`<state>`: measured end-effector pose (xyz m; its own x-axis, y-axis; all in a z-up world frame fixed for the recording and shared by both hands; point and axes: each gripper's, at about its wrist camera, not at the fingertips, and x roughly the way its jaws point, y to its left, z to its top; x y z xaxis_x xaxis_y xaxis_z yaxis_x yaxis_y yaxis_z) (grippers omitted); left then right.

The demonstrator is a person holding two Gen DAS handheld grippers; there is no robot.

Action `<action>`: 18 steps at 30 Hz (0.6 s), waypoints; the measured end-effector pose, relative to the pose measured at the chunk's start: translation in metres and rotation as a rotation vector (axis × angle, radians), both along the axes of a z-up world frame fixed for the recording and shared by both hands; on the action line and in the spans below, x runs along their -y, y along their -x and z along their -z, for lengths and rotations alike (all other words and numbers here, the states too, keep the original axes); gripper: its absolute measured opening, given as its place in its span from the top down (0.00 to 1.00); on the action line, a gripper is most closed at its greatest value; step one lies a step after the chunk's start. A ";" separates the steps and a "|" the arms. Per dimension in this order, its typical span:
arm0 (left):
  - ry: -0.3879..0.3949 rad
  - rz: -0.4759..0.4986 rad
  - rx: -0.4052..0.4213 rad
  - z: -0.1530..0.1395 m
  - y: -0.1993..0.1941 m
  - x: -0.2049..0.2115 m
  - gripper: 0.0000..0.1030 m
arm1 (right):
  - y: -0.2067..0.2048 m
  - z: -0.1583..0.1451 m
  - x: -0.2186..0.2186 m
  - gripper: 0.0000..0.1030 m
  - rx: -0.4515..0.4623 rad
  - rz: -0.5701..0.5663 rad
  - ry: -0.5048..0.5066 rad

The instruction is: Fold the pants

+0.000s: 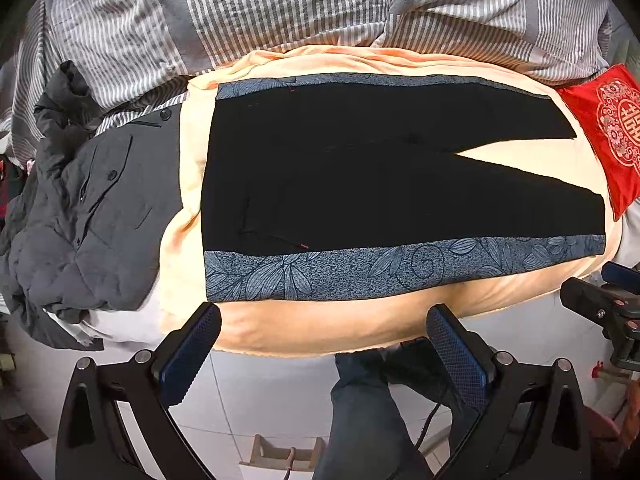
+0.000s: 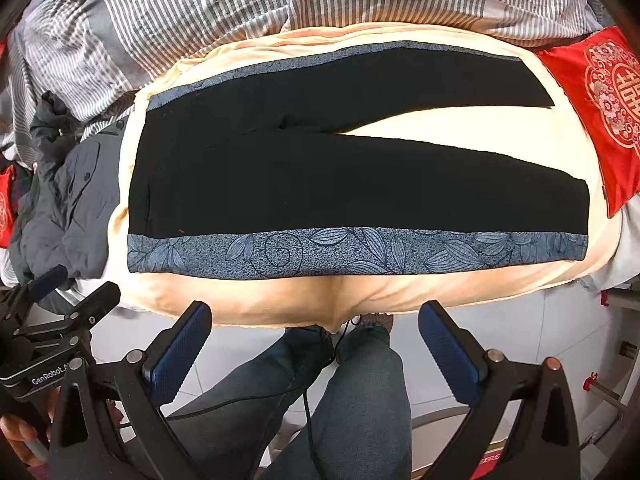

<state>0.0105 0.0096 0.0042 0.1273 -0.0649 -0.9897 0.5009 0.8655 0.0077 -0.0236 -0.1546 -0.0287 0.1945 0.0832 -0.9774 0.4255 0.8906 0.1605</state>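
Across the peach blanket (image 1: 304,332) the pants (image 1: 360,184) lie flat and unfolded, black with a blue leaf-print stripe down each outer side. Their long axis runs left to right: waistband at the left, both legs pointing right and splitting into a narrow V, with the cuffs ending just short of a red cushion (image 1: 608,132). That cushion carries a pale round emblem with a Chinese character in it, seen clearest from the right wrist; no other writing on it can be read.

Left gripper (image 1: 324,354) hovers off the near edge of the bed, jaws spread wide, nothing between them, blue ridged pads (image 1: 188,354) facing inward. Right gripper (image 2: 316,350) sits in much the same pose, also released and empty, clear of the cloth. From the right wrist the left gripper shows at the lower left, and white lettering on it reads "GenRobot", the rest cut off behind the finger.

Left of the pants a grey jacket (image 1: 92,216) is heaped, touching the blanket's edge. At the far side is a grey-and-white striped duvet (image 1: 280,4). Below, the person's legs (image 2: 352,396) in dark jeans stand on pale floor tiles (image 1: 272,396).
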 end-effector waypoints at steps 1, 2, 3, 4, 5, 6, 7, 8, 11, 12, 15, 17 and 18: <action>0.001 0.000 0.000 0.000 0.000 -0.001 0.00 | 0.000 0.000 0.000 0.00 0.000 0.000 0.000; 0.001 0.000 0.000 0.000 0.000 0.000 0.00 | 0.000 0.000 0.000 0.00 0.000 0.000 0.000; 0.001 0.001 0.001 0.000 0.000 -0.001 0.00 | 0.000 0.000 0.000 0.00 -0.001 -0.001 0.000; 0.001 0.001 0.001 0.000 0.000 0.000 0.00 | 0.001 0.000 -0.001 0.00 -0.001 0.000 0.000; 0.001 0.000 0.000 0.000 0.000 0.000 0.00 | 0.001 0.000 -0.001 0.00 -0.001 0.001 0.001; 0.001 0.001 0.000 0.000 0.000 -0.001 0.00 | 0.001 0.000 -0.002 0.00 -0.001 0.002 0.002; 0.001 0.002 0.000 0.000 0.000 -0.002 0.00 | 0.002 0.000 -0.002 0.00 -0.002 0.003 0.002; 0.002 0.003 0.000 0.001 0.000 -0.004 0.00 | 0.001 0.000 -0.002 0.00 -0.002 0.002 0.003; 0.001 0.003 -0.001 0.001 0.000 -0.004 0.00 | 0.002 0.000 -0.003 0.00 -0.002 0.003 0.003; 0.000 0.004 0.000 0.000 0.000 -0.004 0.00 | 0.001 0.000 -0.003 0.00 -0.003 0.004 0.003; 0.000 0.007 0.001 0.000 -0.002 -0.005 0.00 | 0.001 -0.001 -0.003 0.00 -0.002 0.010 0.002; -0.002 0.010 0.001 0.001 -0.003 -0.004 0.00 | 0.001 -0.001 -0.003 0.00 -0.002 0.015 0.003; -0.001 0.011 0.001 0.001 -0.003 -0.003 0.00 | 0.000 -0.001 -0.004 0.00 -0.002 0.016 0.002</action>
<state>0.0135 0.0125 0.0030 0.1276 -0.0649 -0.9897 0.5100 0.8601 0.0094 -0.0241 -0.1510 -0.0280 0.1940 0.0776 -0.9779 0.4404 0.8839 0.1575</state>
